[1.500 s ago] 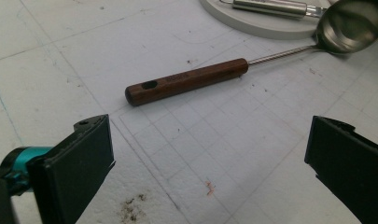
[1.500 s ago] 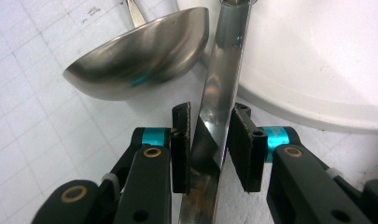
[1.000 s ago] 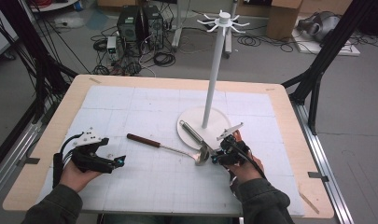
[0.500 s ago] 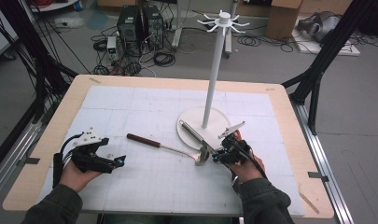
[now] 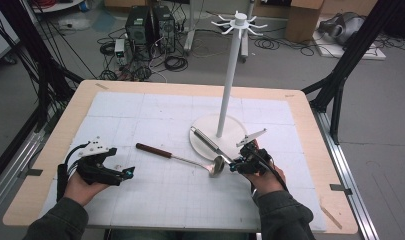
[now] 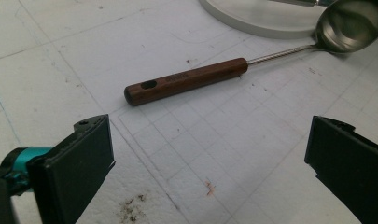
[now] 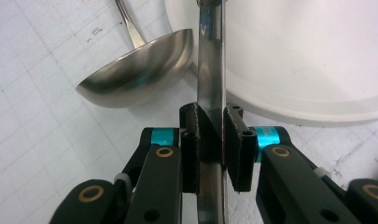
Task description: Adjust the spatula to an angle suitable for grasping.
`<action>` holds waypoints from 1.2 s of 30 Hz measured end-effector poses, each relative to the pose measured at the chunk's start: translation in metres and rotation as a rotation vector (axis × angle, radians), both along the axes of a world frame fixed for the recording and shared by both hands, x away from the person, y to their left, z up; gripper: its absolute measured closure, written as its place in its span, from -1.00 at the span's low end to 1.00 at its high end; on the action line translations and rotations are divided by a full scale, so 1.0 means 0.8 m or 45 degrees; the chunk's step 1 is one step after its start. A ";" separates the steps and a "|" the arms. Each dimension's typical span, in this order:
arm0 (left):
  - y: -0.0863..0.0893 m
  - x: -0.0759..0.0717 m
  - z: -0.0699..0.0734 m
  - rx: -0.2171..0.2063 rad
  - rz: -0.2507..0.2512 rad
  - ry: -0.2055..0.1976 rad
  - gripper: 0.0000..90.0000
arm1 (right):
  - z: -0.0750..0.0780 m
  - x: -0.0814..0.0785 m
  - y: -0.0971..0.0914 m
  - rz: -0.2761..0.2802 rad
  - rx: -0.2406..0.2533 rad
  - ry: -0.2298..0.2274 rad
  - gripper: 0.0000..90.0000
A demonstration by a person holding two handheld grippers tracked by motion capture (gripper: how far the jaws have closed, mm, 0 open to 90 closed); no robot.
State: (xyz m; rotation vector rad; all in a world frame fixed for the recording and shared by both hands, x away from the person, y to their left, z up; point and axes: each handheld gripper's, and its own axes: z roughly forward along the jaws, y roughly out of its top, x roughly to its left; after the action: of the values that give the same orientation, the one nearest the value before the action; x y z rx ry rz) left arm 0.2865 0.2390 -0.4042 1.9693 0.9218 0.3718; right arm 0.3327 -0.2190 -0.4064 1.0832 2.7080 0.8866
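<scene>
High view. The left hand-held gripper rests on the desk at the near left, jaws spread and empty. The right hand-held gripper sits at the near rim of the white stand base, pinching the near end of a flat steel utensil that lies across that rim. A ladle lies between the two grippers, its bowl just beside the right gripper and its wooden handle pointing toward the far left. The pole rises from the base to a ring of hooks.

Left gripper view. The black pads stand wide apart over bare mat. The ladle handle lies ahead of them, untouched, with its hanging hole at the near end.

Right gripper view. The jaws of the right gripper have just been closing and now press on the thin blade of the utensil, which stands on edge between them. The ladle bowl lies close to the left of the blade, and the base to the right.

Risk. The grip appears narrow and near one end; on lifting, the long blade may pivot or slip between the pads. A sideways swing could strike the ladle bowl or scrape the base rim.
</scene>
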 end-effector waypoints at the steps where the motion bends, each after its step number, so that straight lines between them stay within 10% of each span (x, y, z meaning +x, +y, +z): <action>1: 0.000 0.000 0.000 0.002 -0.001 0.001 -0.96 | 0.001 0.000 -0.001 0.003 0.001 -0.008 0.74; 36: 0.001 0.000 0.001 0.000 0.003 -0.004 -0.96 | 0.036 -0.012 -0.018 0.039 0.166 0.019 0.89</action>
State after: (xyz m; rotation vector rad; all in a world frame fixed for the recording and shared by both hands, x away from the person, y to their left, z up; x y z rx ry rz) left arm 0.2861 0.2395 -0.4037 1.9673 0.9218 0.3763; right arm 0.3232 -0.2331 -0.3777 1.0774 2.7190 1.0783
